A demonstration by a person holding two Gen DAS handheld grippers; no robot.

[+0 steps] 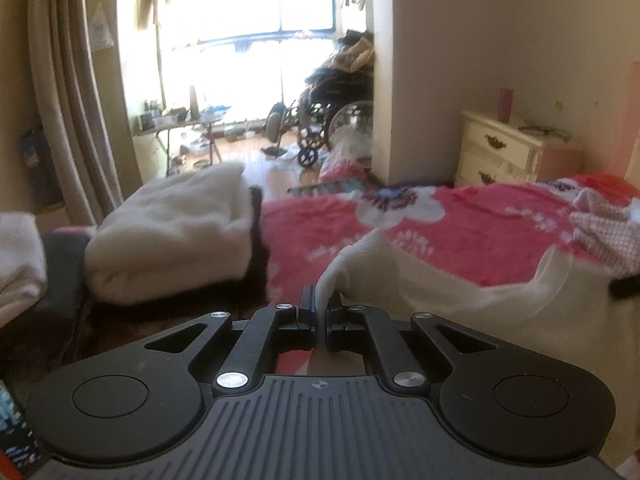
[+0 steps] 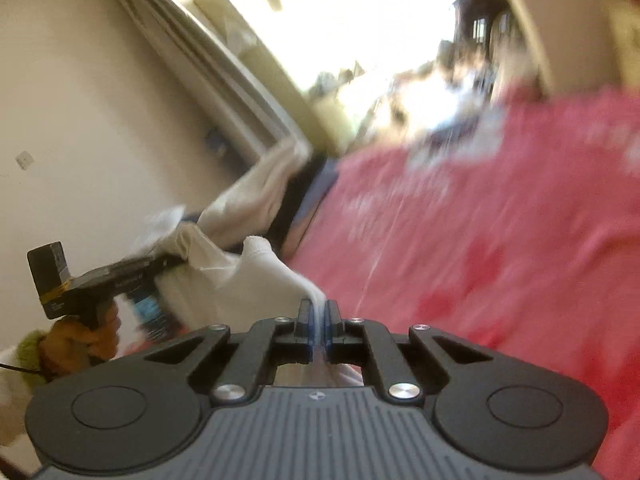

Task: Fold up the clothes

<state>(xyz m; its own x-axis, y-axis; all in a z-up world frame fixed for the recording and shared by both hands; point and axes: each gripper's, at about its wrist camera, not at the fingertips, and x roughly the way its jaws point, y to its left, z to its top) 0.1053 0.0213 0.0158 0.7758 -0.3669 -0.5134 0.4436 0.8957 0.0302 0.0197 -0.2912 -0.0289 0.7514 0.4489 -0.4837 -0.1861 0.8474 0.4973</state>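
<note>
Currently my left gripper [image 1: 320, 300] is clamped fully down on a thin edge of the cream-white soft knit garment [image 1: 460, 292], with the fabric pinched between the pads and rising out of them as a small peak. My right gripper [image 2: 319, 312] is likewise closed on an edge of the same garment [image 2: 256, 272]; a narrow white fold stands between its blue-faced pads.

Position of the work item: from the left gripper, the garment extends ahead and to the right, draped over the pink floral bedspread [image 1: 440, 232]. From the right gripper, it extends ahead and to the left, toward the left gripper [image 2: 100, 280], which appears there gripped by my hand [image 2: 84, 332].

Governing relation: the cloth spans from one gripper to the other, so its long axis runs along the line joining them, across the bed in front of me. Neither hand is nearer the garment, since each holds one end. The right wrist view is heavily blurred, so the far edge cannot be read there.

Judgement: the next move should carry both held edges together toward the free edge lying ahead, keeping the span taut.
</note>
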